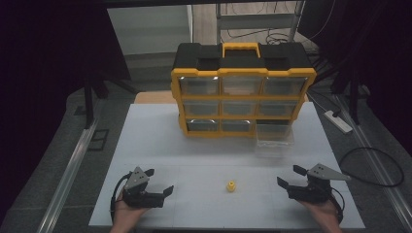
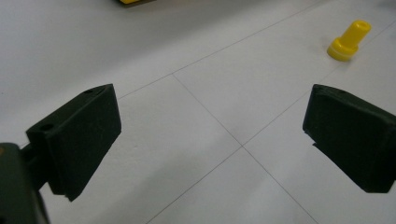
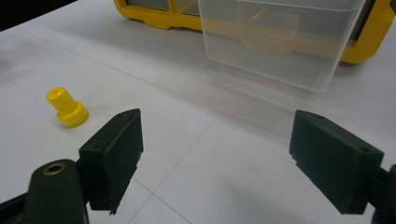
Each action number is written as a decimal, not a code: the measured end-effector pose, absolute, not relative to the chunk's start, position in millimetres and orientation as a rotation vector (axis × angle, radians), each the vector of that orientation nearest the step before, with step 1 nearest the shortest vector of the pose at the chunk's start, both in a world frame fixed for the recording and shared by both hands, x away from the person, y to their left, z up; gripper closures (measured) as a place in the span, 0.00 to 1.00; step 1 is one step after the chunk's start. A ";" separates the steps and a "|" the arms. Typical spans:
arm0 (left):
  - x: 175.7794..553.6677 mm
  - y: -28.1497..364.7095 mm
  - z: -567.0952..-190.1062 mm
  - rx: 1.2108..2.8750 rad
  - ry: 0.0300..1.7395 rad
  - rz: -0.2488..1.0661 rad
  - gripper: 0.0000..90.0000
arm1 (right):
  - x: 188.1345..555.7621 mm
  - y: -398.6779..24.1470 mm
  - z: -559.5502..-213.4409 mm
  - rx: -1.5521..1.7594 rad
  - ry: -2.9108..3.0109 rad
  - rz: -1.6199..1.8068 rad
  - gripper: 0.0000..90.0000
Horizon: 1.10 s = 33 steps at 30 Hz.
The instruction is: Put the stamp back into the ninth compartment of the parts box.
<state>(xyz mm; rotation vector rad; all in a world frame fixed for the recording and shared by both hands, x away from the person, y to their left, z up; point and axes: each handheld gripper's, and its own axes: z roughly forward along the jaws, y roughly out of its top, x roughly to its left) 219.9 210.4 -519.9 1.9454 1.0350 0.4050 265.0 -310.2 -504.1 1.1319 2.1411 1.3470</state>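
1. At the near edge of the white counter [image 1: 160, 141], the left gripper [image 1: 154, 182] and the right gripper [image 1: 290, 177] rest in the person's hands, well apart from each other; both sets of fingers [image 2: 77, 140] stand wide open and hold nothing
2. Between the two grippers, slightly ahead of them, a small yellow plug [image 1: 231, 186] stands alone on the counter, wide flange down and narrow hollow stem up
3. It looks like moulded plastic, so probably light and stiff, and smooth enough to slip or tip if nudged from one side
4. The stem seems the best place to take hold, with the fingers closing squarely on either side just above the flange; the flange itself sits too low for a sure pinch
5. Further back, a clear plastic drawer [image 1: 275, 136] sits pulled out on the counter, touching or just in front of the organiser's lower right corner; it looks thin-walled, light and likely to slide
6. Behind it stands the yellow and black organiser [image 1: 243, 94], its other drawers pushed in
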 end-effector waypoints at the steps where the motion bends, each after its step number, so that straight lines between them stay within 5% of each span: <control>1: 219.7 210.3 -519.8 1.944 1.033 0.405 0.05 | 265.2 -310.5 -504.2 1.135 2.140 1.348 0.20; 33: 220.1 208.3 -519.6 1.942 1.002 0.400 0.05 | 267.8 -304.8 -501.5 1.151 2.165 1.332 0.20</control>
